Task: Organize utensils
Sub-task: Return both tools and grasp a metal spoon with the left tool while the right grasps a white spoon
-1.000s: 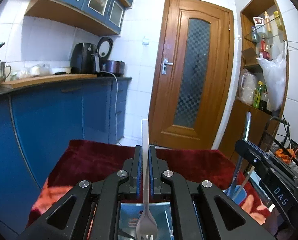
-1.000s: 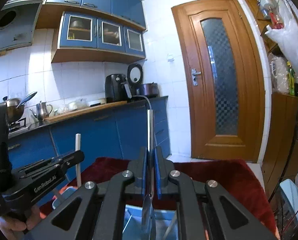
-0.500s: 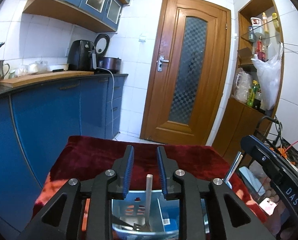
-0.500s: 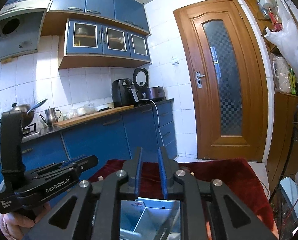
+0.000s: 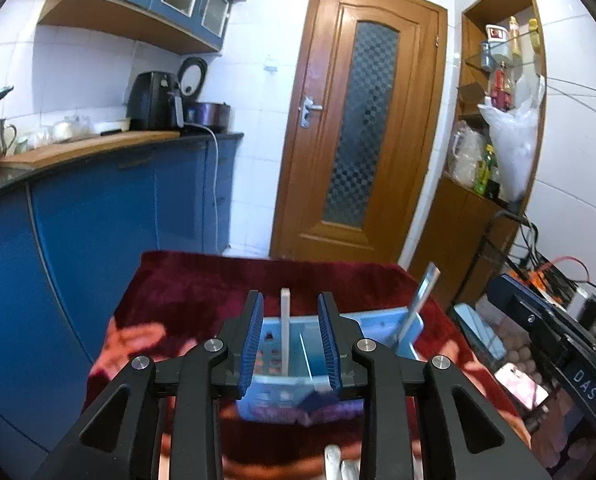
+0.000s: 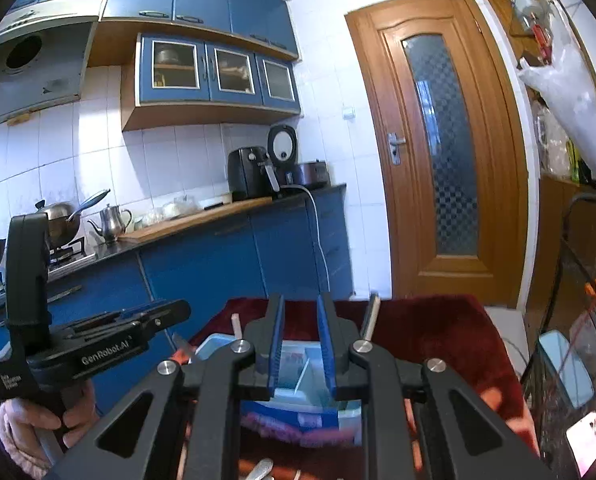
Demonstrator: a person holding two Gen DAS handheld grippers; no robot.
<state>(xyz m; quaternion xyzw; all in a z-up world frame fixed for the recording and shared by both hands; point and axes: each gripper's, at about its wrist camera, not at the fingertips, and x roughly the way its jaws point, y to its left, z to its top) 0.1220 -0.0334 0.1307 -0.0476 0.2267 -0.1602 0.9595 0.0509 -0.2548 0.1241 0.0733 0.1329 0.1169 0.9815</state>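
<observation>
Left gripper (image 5: 290, 340) fingers wide apart, holding nothing, above the blue caddy (image 5: 378, 322) on the red-covered counter (image 5: 202, 280). White fork handle (image 5: 285, 328) stands upright in caddy, seen between the fingers. Steel handle (image 5: 420, 300) leans at caddy's right corner. Right gripper (image 6: 300, 344) fingers also wide, empty, over caddy.
</observation>
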